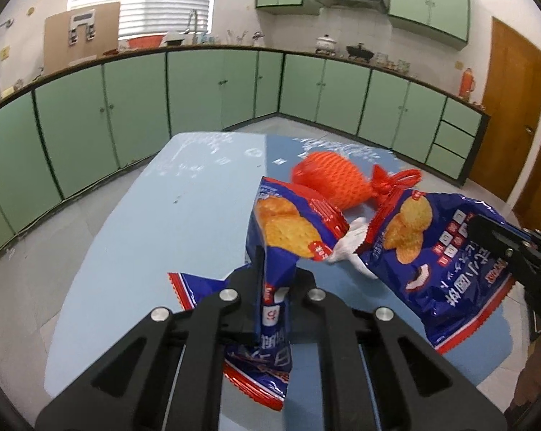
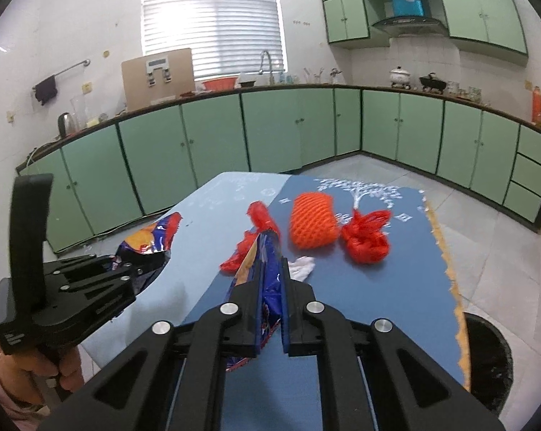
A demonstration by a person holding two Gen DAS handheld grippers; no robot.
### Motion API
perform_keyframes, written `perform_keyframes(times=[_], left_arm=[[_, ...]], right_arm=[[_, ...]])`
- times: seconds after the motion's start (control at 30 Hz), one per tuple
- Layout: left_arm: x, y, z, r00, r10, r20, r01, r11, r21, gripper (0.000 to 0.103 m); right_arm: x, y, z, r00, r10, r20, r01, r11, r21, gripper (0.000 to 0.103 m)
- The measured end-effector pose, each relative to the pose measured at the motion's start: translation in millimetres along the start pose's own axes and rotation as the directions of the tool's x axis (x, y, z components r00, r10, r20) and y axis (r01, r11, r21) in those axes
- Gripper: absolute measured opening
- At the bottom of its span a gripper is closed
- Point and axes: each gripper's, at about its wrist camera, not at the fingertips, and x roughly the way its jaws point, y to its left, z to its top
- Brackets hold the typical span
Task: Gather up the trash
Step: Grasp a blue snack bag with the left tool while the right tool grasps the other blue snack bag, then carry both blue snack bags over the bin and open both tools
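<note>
My left gripper (image 1: pixel 275 269) is shut on a blue snack wrapper (image 1: pixel 288 230) and holds it above the table; it also shows in the right wrist view (image 2: pixel 148 244). My right gripper (image 2: pixel 272 262) is shut on a second blue snack wrapper (image 2: pixel 266 269), which shows at the right of the left wrist view (image 1: pixel 432 251). On the blue table (image 2: pixel 360 287) lie an orange foam net (image 2: pixel 311 221), a red mesh bag (image 2: pixel 365 237), a red plastic scrap (image 2: pixel 261 217) and a crumpled white tissue (image 2: pixel 301 265).
A black trash bin (image 2: pixel 486 355) stands on the floor at the table's right edge. Green cabinets (image 2: pixel 270 129) line the walls behind. A wooden door (image 1: pixel 511 107) is at the far right.
</note>
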Motion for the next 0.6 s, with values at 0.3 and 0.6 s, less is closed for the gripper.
perform_keyframes(times=[0.3, 0.6], left_arm=[[-3.8, -48.8, 11.6, 0.994, -0.106, 0.025, 0.104, 0.992, 0.066, 0.007], [5.4, -122.3, 17.9, 0.97, -0.242, 0.013, 0.237, 0.959, 0.158, 0.007]], right_arm=[[-25.9, -37.5, 2.9, 0.995, -0.092, 0.032, 0.09, 0.994, 0.066, 0.008], [-61.6, -93.3, -2.6, 0.973, -0.223, 0.051, 0.213, 0.965, 0.152, 0.008]])
